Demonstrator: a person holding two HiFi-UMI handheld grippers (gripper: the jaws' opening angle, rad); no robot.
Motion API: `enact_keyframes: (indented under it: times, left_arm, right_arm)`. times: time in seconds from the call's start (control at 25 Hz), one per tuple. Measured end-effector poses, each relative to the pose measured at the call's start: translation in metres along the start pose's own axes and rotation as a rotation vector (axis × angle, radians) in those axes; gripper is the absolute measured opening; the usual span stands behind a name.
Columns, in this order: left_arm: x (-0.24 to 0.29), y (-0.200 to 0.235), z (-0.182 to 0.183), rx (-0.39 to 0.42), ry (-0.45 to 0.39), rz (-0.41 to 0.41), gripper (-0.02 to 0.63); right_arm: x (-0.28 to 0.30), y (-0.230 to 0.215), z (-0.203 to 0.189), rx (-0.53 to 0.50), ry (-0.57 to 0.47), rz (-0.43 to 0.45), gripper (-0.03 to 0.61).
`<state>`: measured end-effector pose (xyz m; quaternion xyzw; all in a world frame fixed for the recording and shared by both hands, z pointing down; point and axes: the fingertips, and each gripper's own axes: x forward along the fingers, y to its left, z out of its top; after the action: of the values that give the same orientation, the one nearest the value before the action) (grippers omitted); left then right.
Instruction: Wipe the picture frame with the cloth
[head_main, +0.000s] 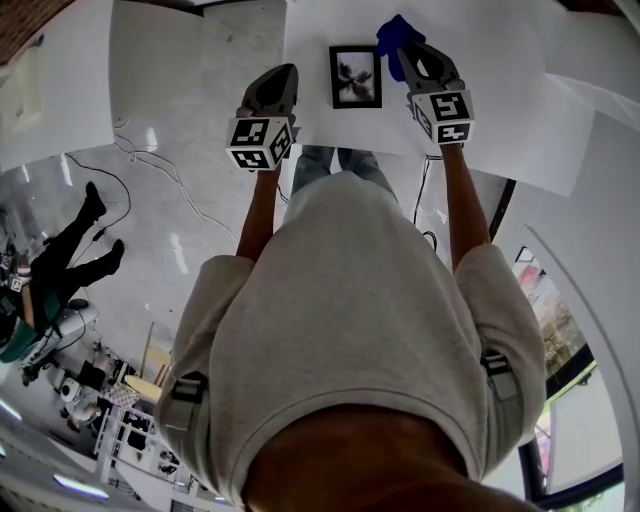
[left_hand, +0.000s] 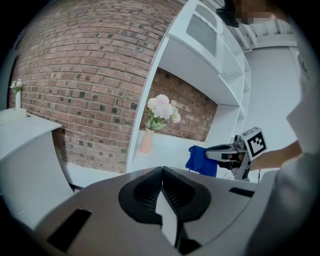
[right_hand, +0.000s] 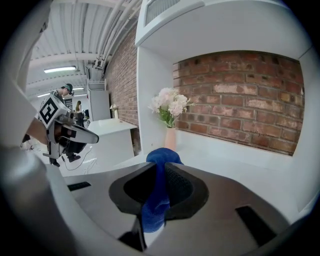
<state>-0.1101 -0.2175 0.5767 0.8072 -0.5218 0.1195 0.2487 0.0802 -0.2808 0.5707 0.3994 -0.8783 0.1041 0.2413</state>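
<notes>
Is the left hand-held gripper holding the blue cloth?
No, the blue cloth is pinched in the right hand-held gripper; the left hand-held gripper is shut on nothing.

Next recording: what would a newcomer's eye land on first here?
The bright blue cloth pinched in the right gripper stands out against the white surface. Just left of it sits a small black picture frame, between the two grippers; the left gripper is shut and empty.

I can read no words, brands or numbers anywhere. The left cube and right cube carry only black-and-white square patterns, no letters.
</notes>
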Motion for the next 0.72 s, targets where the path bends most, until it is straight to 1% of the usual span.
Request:
enact_keyframes:
  times: [0.28,0.56,0.72]
  left_arm:
    - [-0.005,0.003,-0.01,-0.008,0.012,0.003,0.015]
    - [-0.014,0.011,-0.016,-0.016,0.019,0.024,0.015]
    - [-0.02,0.008,-0.017,-0.018,0.017,0.031,0.015]
  right_arm:
    - [0.025,0.017,-0.025,-0.034,0.071,0.041,0.065]
    - [0.042,0.029,-0.05,-0.01,0.129,0.069,0.065]
    - [0.04,0.031,-0.062,0.006,0.155,0.071,0.064]
